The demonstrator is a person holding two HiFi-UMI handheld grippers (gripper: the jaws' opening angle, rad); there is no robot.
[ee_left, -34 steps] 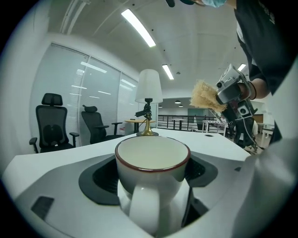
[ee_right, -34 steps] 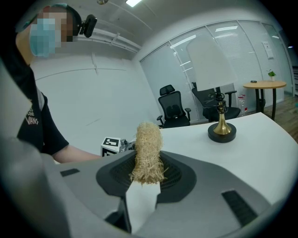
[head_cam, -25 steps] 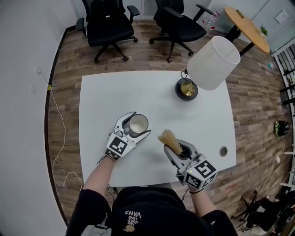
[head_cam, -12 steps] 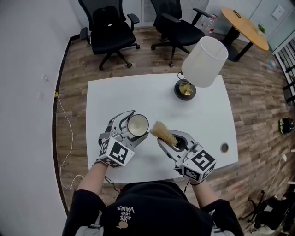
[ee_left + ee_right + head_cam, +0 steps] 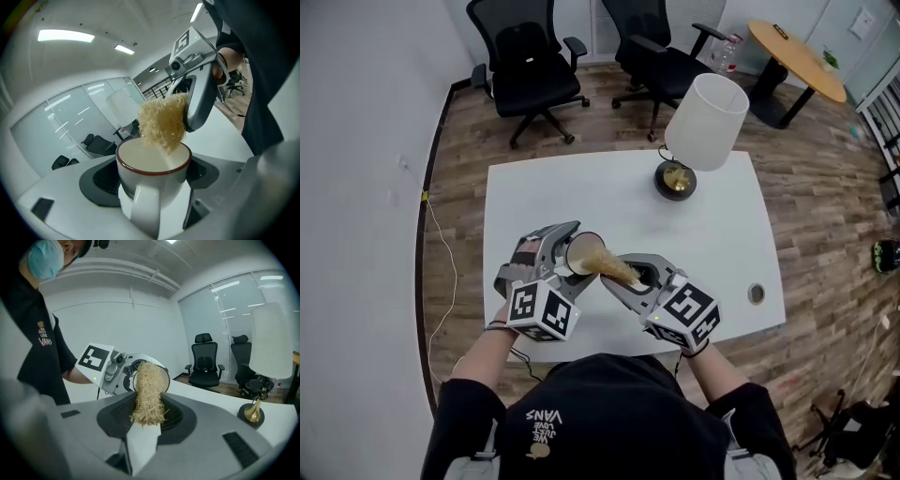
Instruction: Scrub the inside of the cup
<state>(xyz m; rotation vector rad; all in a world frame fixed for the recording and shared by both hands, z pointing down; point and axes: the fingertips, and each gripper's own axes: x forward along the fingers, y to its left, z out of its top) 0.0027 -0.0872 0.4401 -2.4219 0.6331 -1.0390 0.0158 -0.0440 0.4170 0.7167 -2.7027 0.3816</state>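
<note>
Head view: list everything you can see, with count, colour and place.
table: one, white, centre
cup: one, white with red rim, over near table side
brush: one, tan bristles, tip at cup's mouth
lamp: one, white shade, far side of table
office chairs: two, black, beyond the table
round table: one, wooden top, top right
left gripper: one, grey, fingers around cup
right gripper: one, grey, fingers on brush

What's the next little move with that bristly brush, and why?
Probably ease the brush deeper into the cup: its bristles are only just inside the red-rimmed mouth, which the left claw holds tilted toward the right claw gripping the brush.
</note>
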